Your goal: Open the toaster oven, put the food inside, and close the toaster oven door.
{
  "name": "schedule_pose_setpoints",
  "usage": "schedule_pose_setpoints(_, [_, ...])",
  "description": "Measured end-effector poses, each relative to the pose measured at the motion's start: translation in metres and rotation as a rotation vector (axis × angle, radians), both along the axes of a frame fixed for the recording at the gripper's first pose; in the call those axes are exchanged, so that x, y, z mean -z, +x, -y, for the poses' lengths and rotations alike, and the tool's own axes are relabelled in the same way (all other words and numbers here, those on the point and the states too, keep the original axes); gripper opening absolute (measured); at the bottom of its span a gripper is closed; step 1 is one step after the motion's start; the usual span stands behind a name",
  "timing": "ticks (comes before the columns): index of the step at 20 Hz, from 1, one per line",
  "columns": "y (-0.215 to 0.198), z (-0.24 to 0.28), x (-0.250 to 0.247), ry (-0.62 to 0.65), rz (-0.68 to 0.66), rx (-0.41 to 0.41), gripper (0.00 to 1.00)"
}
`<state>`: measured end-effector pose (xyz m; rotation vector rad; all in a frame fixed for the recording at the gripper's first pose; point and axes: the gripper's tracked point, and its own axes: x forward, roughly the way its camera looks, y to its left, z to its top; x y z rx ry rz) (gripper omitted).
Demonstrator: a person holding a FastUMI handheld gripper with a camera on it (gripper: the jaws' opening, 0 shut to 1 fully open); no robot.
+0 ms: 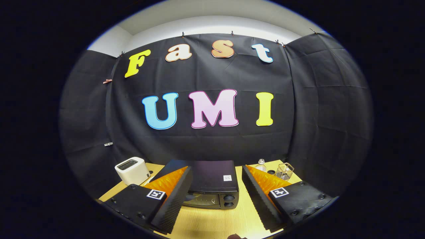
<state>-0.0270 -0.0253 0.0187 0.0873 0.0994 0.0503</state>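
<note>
While the gripper [217,196] hangs high over the near edge of the table [215,222], its fingers stand wide apart with nothing between them but bare wood and the front of the oven [212,186]; it has hold of nothing. The spread looks to me like a ready posture, wide enough to come down on a handle or a piece of food, though which I cannot say. The oven sits at bottom centre of the frame, just ahead of the fingers and partly hidden by the left one, a dark box with a flat top, two knobs [228,201] stacked at its right front and a glass door that appears shut. That fits either a door waiting to be opened or one closed again with the food inside; the glass is too dark to tell, and I see no food on the table. To the lower left, beside the oven, stands a pale toaster [132,170], set back out of the way. To the lower right, beyond the right finger, a small glass bottle [261,164] and a wire basket [284,171] stand near the table's far corner, well apart from the oven door's swing.
</note>
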Motion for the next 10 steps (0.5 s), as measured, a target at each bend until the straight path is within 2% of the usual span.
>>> schedule_pose_setpoints(10, [0.005, -0.012, 0.007, -0.019, -0.019, -0.04, 0.98])
